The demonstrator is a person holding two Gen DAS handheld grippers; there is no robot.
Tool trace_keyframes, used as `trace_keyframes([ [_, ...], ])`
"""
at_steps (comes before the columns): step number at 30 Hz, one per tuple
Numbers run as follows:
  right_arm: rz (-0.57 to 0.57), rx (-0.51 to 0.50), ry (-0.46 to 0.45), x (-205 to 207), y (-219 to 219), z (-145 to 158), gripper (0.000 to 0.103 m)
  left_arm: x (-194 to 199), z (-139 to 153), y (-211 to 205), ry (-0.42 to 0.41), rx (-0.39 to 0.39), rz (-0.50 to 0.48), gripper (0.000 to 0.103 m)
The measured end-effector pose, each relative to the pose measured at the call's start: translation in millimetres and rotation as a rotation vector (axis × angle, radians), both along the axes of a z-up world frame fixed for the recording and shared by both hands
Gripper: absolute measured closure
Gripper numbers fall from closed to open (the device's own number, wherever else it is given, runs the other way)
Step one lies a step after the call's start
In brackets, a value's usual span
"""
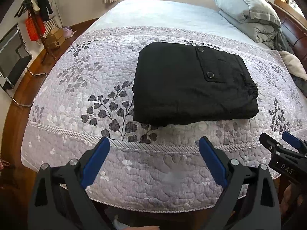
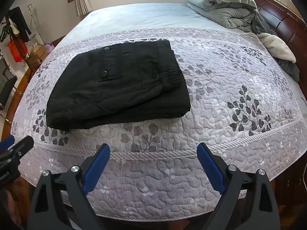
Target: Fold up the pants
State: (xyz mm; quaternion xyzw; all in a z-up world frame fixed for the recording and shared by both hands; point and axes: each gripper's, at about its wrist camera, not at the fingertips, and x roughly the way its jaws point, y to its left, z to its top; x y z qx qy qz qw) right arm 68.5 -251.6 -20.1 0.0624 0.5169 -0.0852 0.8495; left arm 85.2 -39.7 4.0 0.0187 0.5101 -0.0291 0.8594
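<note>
Quilted bed [image 1: 76, 153] carries the black pants [image 1: 191, 84], folded compact, mid-quilt near its front edge; left claw [image 1: 153, 161] and right claw [image 2: 153, 163] hang spread, empty, apparently finished.

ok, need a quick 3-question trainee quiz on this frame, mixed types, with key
1. True or false: the black pants lie spread out flat at full length on the quilt.
2. How many snap buttons show on the pocket flap?
3. The left gripper and right gripper are: A) both open, off the pants; B) both clamped on the waistband; C) one holding a leg.

Key: 1 false, they are folded; 2 two; 3 A.
</note>
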Motion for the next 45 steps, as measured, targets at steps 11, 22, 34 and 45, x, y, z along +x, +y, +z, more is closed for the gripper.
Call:
trace_keyframes([
  [11,0.007,0.004,0.006,2.4,0.1,-2.8,0.01,0.0,-3.2,-2.3,0.009,0.009,-0.007,0.009],
  [22,0.007,0.003,0.007,2.8,-0.4,-2.5,0.01,0.8,-3.9,-3.1,0.012,0.018,-0.014,0.009],
  [34,0.005,0.0,0.01,4.4,-1.3,-3.7,0.01,1.7,-3.7,-3.8,0.011,0.026,-0.027,0.009],
  [45,0.005,-0.009,0.017,4.4,-0.1,-6.2,0.009,1.6,-4.3,-2.4,0.007,0.027,-0.024,0.009],
])
